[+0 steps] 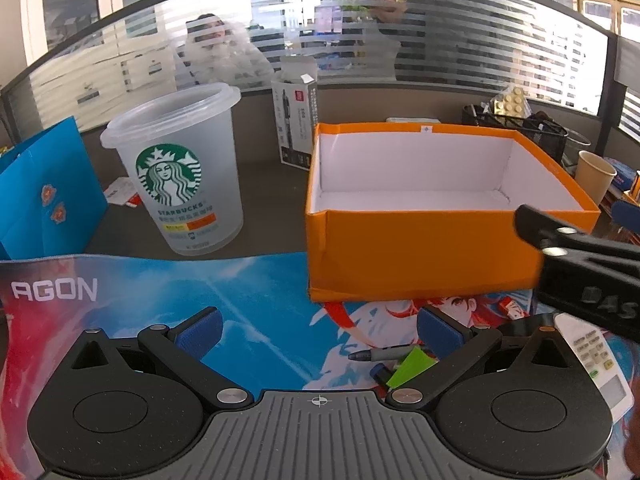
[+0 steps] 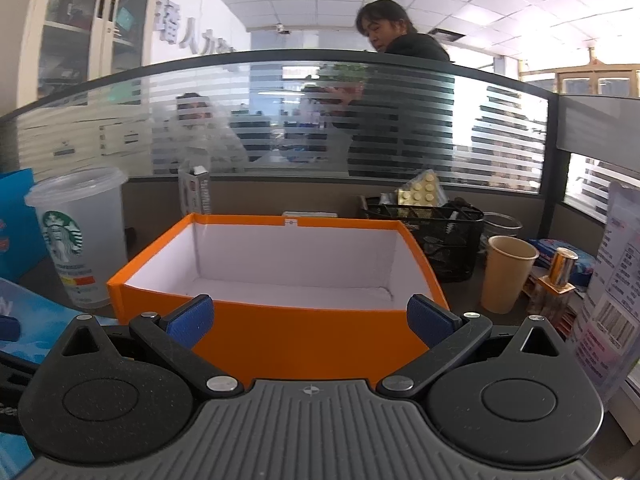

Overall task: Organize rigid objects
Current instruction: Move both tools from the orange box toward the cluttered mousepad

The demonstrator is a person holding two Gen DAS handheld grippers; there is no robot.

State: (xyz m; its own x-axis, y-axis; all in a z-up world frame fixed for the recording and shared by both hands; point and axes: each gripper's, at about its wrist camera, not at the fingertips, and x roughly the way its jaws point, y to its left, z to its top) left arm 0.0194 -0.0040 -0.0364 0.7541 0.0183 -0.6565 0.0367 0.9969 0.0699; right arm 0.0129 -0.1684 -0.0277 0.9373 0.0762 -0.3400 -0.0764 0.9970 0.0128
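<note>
An empty orange box [image 1: 420,256] with a white inside stands on the desk ahead, also in the right wrist view [image 2: 296,332]. My left gripper [image 1: 320,332] is open and empty above the printed desk mat [image 1: 248,312]. Just under its right finger lie a grey pen [image 1: 380,354], a green piece [image 1: 412,366] and a small blue item [image 1: 378,372]. A white calculator [image 1: 596,360] lies at the right. My right gripper [image 2: 310,318] is open and empty, close in front of the box's near wall; it also shows at the right of the left wrist view [image 1: 580,256].
A frosted Starbucks cup [image 1: 180,172] stands left of the box, a blue paper bag [image 1: 44,188] further left. A pen carton [image 1: 296,120] stands behind. A black mesh organiser [image 2: 436,236], a paper cup [image 2: 506,272] and a small can [image 2: 562,266] are at the right. A glass partition closes the back.
</note>
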